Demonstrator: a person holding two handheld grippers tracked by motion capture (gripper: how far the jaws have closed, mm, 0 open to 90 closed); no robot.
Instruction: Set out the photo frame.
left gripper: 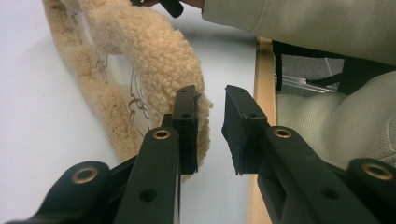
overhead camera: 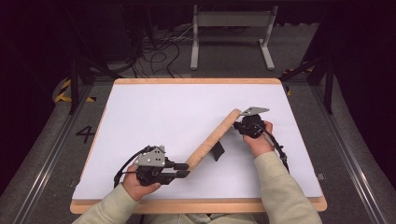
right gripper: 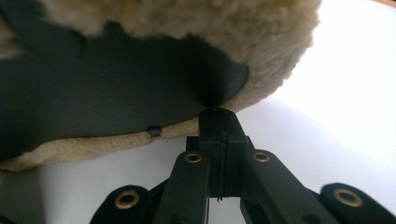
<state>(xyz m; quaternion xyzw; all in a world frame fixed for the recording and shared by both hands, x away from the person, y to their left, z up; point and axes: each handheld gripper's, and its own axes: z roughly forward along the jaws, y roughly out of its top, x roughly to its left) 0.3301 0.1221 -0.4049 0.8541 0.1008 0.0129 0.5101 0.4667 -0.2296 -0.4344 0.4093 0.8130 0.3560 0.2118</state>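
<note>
Now the right gripper has its jaws pinched tight on the far edge of a tan fleecy strip, where the dark lining meets the pile in the right gripper view. The strip hangs slanted above the white bench, running down toward the left gripper. That one's jaws stand apart, one pad against the strip's near end, the other clear of it. My read: slide the open jaws further on so fleece sits between both pads, then close, keeping the right grip steady.
</note>
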